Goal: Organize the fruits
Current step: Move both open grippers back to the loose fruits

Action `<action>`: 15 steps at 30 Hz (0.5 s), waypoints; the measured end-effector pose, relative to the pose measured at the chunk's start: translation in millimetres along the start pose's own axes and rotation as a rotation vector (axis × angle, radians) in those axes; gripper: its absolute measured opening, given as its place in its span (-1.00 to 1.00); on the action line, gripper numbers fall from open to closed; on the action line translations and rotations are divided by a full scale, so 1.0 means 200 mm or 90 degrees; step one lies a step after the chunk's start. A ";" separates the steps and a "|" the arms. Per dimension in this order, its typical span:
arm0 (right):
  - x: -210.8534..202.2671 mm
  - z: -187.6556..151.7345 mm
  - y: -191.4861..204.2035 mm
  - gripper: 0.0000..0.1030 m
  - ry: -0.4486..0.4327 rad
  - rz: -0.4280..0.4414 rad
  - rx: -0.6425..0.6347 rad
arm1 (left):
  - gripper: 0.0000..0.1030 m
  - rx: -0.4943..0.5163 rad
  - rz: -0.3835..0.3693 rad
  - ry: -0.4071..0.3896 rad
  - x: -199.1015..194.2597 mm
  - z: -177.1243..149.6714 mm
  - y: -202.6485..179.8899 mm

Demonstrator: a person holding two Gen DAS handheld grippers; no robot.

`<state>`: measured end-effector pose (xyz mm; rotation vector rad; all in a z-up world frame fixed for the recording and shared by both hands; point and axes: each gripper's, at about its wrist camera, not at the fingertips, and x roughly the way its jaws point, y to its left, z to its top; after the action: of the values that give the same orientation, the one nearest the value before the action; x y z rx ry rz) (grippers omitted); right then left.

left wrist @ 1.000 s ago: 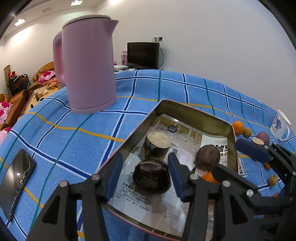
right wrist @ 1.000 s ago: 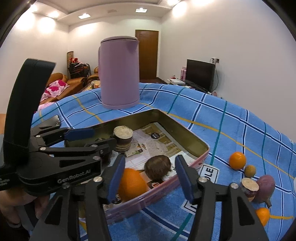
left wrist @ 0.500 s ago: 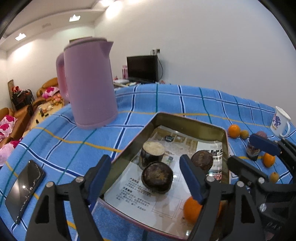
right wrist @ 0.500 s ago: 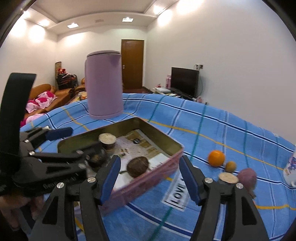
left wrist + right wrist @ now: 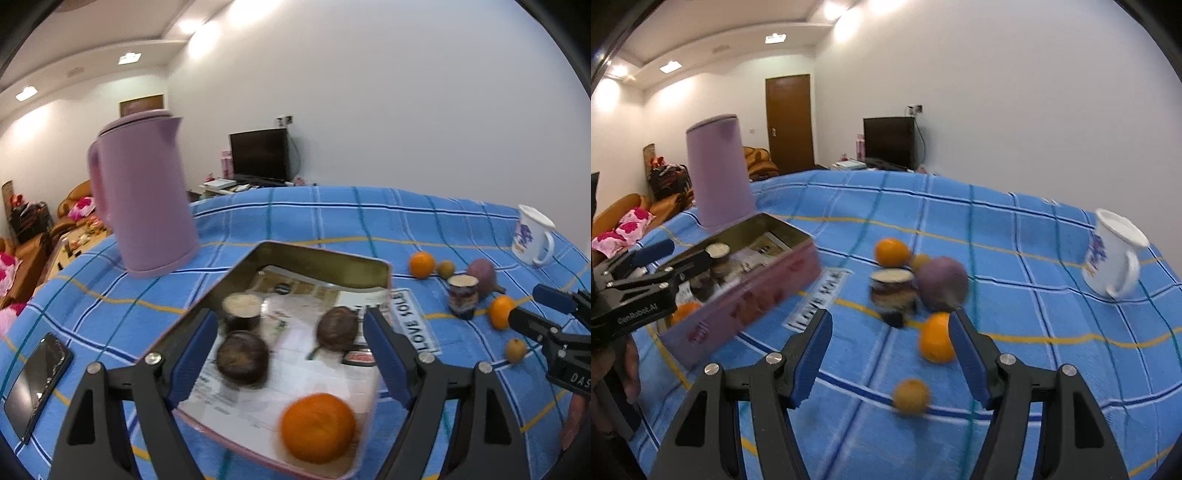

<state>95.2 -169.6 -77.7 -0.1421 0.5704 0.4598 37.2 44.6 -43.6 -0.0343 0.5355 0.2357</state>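
Left gripper [image 5: 291,347] spread wide, nothing btwn the pads, hovering over the near end of the tin tray [image 5: 325,258] on the blue checked cloth [image 5: 332,218]. Inside the tray: big orange [image 5: 317,427] at the near edge just below the gripper, dark round fruit [image 5: 242,358] by the left pad, brown fruit [image 5: 337,328] by the right pad, cut-top fruit [image 5: 242,310] further back. Right gripper [image 5: 890,354] also wide open, empty, over the cloth w/ loose fruit ahead: orange [image 5: 936,338] just inside its right pad, small yellowish fruit [image 5: 911,396] low btwn the fingers, cut-top piece [image 5: 893,291] and purple fruit [image 5: 942,283] beyond, touching, another orange [image 5: 892,252] behind them. Tray sits off to its left. Pink kettle [image 5: 142,195] beyond the tray, white mug [image 5: 1113,254] far right, phone [image 5: 35,382] at left edge
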 end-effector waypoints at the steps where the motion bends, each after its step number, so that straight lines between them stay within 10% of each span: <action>1: -0.01 -0.01 -0.02 0.29 0.004 -0.001 0.003 | 0.64 0.006 -0.005 0.000 0.00 0.00 -0.03; 15: 0.02 -0.09 -0.05 -0.17 0.096 0.013 -0.021 | 0.78 0.045 -0.047 0.009 0.00 0.02 -0.22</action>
<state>95.1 -181.3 -94.9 -0.2041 0.7132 0.4805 49.6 3.1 -41.5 0.0134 0.5554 0.1441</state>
